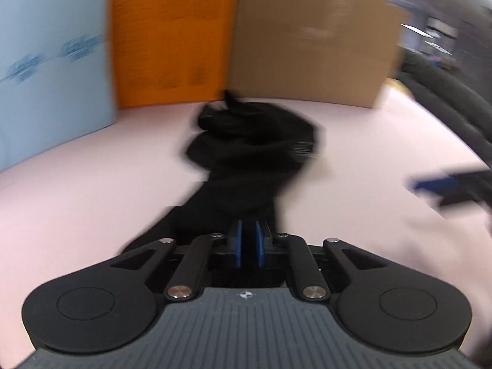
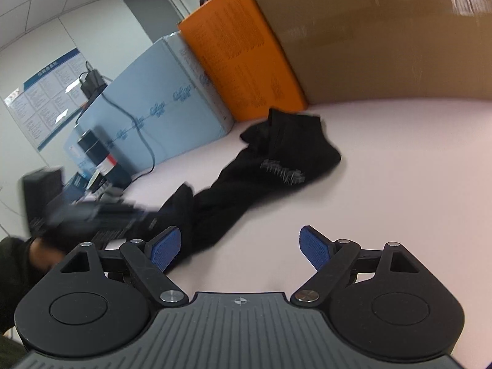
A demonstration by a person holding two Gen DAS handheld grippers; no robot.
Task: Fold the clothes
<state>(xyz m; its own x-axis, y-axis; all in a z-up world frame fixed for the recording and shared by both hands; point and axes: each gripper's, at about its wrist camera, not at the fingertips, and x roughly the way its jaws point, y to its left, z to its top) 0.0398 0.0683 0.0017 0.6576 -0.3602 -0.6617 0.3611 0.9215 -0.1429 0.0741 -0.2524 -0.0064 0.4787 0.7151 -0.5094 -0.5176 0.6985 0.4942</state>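
Left tool [image 1: 247, 240]: clenched on garment [image 1: 252, 150], low over desk [image 1: 77, 190].
Right tool [image 2: 240, 246]: released, hovering beside garment.
Boxes [image 2: 236, 61]: behind garment.

You have a pale pink table [image 2: 384, 169] carrying 1 black garment [image 2: 276, 166], stretched out and rumpled, and 3 boxes along its far edge: light blue [image 2: 160, 113], orange [image 2: 240, 61] and brown cardboard [image 2: 384, 37].
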